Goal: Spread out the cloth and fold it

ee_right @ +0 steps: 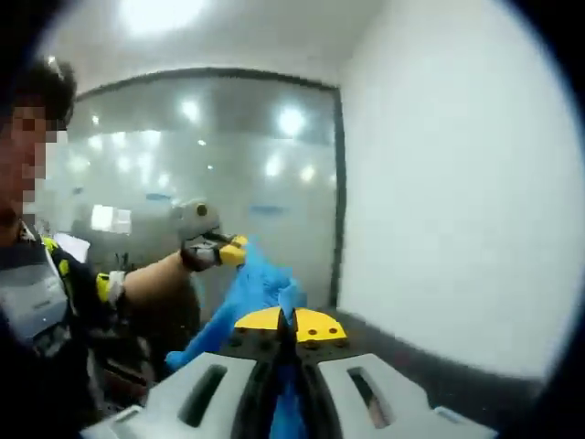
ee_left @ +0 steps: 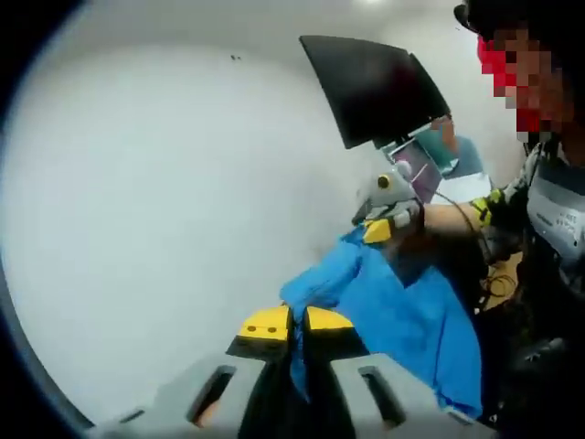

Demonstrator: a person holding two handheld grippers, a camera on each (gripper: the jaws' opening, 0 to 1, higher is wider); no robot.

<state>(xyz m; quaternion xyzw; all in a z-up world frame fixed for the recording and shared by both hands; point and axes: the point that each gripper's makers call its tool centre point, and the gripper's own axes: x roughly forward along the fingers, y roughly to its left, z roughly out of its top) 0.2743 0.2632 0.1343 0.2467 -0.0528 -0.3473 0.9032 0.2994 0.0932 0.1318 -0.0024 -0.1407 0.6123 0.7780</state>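
Cloth: the bright blue fabric cloth (ee_left: 402, 311) hung in the air between my two grippers, held up off any surface; it sagged in loose folds from one pinched edge to the other.
Left gripper: my left gripper (ee_left: 297, 322), grey-bodied with yellow tips, had its jaws drawn together on an edge of the blue cloth, the fabric bunching out just above the tips. In the right gripper view it (ee_right: 233, 250) showed at the far end of the cloth, likewise clamped on it.
Right gripper: my right gripper (ee_right: 292, 324) was pinched closed on the opposite part of the cloth, with blue fabric running down between the jaws. In the left gripper view it (ee_left: 384, 227) gripped the cloth's upper end.
Person: a forearm with a yellow-and-black wrist band (ee_right: 108, 285) reached out behind the left gripper.
Surroundings: a plain white wall (ee_left: 164, 201) lay behind the cloth; a dark rectangular panel (ee_left: 370, 87) stood tilted near it; a glass partition with ceiling-light reflections (ee_right: 228, 183) filled the far side.
Writing: I could read no label or brand; small marks on the person's grey vest were too blurred.
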